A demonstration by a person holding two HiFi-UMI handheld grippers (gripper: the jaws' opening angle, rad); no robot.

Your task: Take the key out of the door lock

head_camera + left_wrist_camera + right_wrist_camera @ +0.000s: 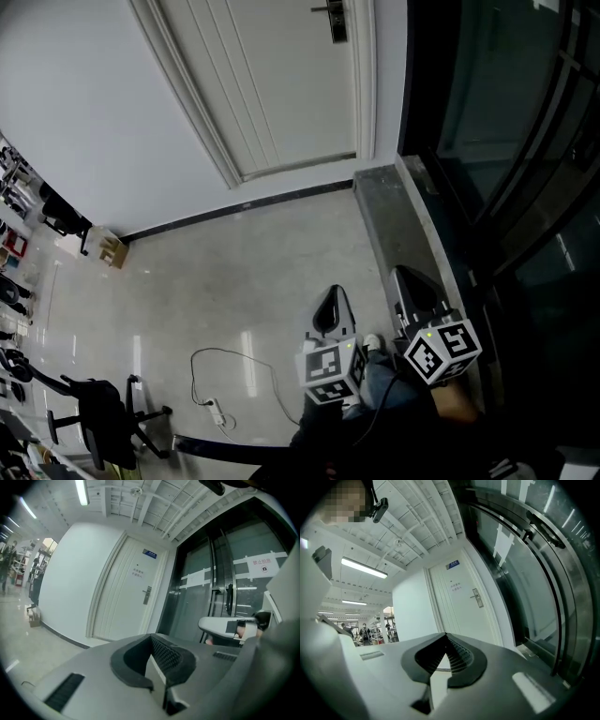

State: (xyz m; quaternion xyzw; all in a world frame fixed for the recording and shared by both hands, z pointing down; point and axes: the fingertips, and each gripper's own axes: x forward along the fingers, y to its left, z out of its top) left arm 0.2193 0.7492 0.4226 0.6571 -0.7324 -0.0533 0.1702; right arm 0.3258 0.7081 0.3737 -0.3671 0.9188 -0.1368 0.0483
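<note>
The white door [281,84] stands far ahead, its metal lock and handle plate [336,21] at the top of the head view. That plate shows small in the left gripper view [147,595] and in the right gripper view [477,598]. No key can be made out at this distance. My left gripper [330,305] and right gripper [410,281] are held low, side by side, well short of the door. Both are shut with nothing between the pads, as seen for the left gripper [157,665] and the right gripper [440,667].
A dark glass wall [506,141] with a grey stone ledge [394,216] runs along the right. On the floor lie a cable with a power strip [217,412], a black office chair [103,412] and a cardboard box [112,251]. Shelves line the far left.
</note>
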